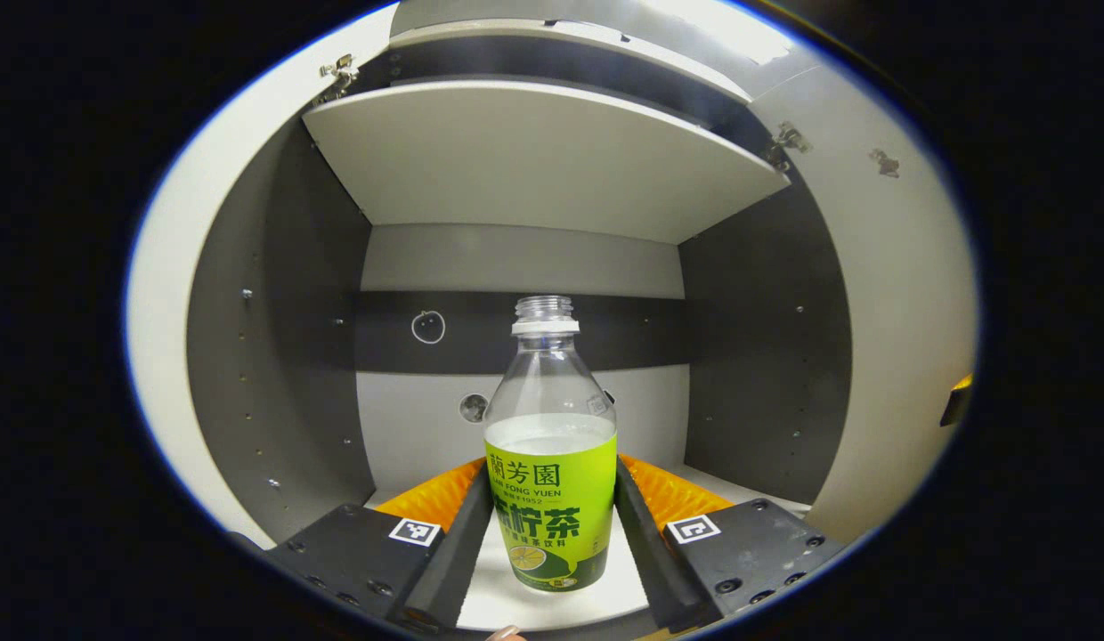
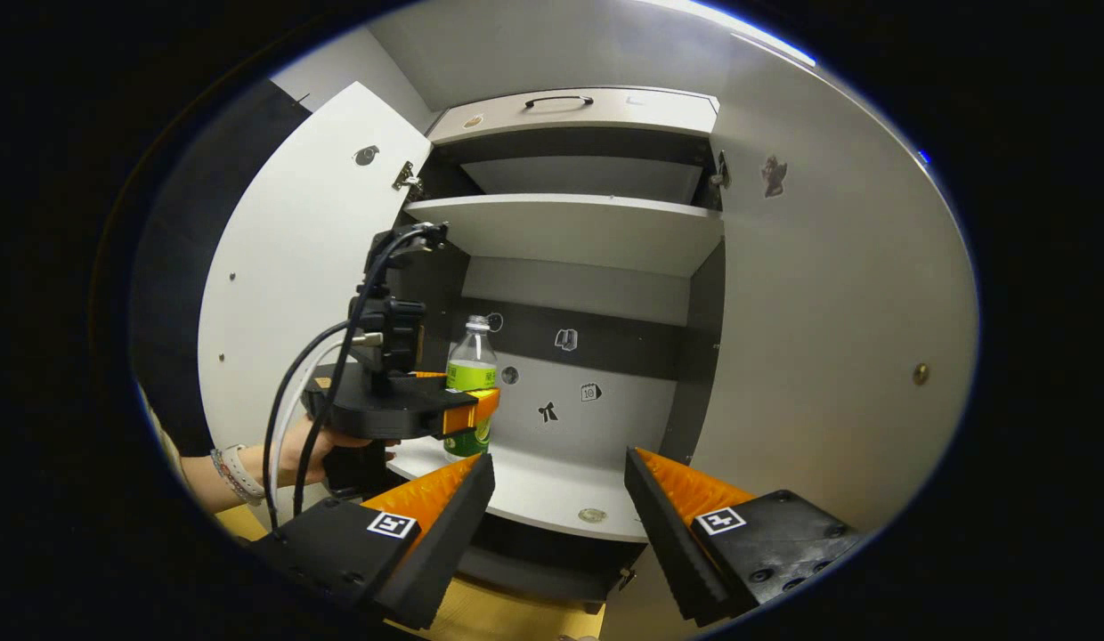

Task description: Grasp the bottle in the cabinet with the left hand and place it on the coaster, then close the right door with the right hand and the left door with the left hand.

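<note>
1. Left gripper view: bottle stands upright on the lower shelf of the cabinet, uncapped, part full, set between the fingers of the left gripper
2. Jaws sit close on both flanks of the label; whether both press on it cannot be told, so the grasp reads as not yet confirmed
3. Judged step: closing on the bottle. Squeeze at label height, evenly, and keep it upright on the way out, since the open neck would spill if tilted
4. Draw it straight back and low; upper shelf hangs above the neck, so a high lift risks a knock
5. Right gripper view: right gripper waits outside the cabinet front, jaws wide and empty
6. Same view: a hand carries the left gripper with cables trailing; these could snag on the shelf edge
7. Left door and right door both stand open, flanking the exit path. A small round thing lies near the shelf front, apart from the bottle
8. Coaster placement and both door closings are pending
</note>
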Tool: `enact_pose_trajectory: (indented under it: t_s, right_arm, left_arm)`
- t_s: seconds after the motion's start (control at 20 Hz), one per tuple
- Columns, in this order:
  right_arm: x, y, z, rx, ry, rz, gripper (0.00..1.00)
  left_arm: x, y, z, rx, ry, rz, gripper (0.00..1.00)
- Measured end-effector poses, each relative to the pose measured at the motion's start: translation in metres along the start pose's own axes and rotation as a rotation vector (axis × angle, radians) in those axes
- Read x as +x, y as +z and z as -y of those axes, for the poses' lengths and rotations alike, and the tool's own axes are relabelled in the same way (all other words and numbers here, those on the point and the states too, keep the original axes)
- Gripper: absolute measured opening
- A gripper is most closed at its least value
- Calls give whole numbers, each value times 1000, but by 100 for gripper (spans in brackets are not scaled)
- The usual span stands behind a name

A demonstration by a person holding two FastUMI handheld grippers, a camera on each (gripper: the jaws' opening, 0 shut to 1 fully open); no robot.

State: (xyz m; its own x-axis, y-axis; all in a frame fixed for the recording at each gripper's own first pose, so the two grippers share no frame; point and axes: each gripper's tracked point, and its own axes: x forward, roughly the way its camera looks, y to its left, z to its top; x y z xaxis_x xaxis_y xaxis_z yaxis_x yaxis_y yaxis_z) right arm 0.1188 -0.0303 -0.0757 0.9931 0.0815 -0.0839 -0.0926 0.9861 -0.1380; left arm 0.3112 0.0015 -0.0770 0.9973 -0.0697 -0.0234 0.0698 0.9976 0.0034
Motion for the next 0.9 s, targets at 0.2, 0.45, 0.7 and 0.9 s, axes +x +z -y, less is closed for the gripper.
enact_pose_trajectory:
  t_s: [0.2,0.45,0.7,0.9]
  right_arm:
    - [-36,6,-7,-27,-27,-8,98]
    - [-84,16,-14,-43,-73,-9,98]
    - [-121,16,-8,-51,-148,-21,98]
    - [-142,8,7,-51,-229,-39,98]
  left_arm:
    - [-50,2,9,-21,-25,-11,78]
    - [-119,-1,22,-13,-52,-19,78]
    - [-182,-26,45,-55,-120,-43,78]
    - [-223,-58,61,-76,-151,-61,78]
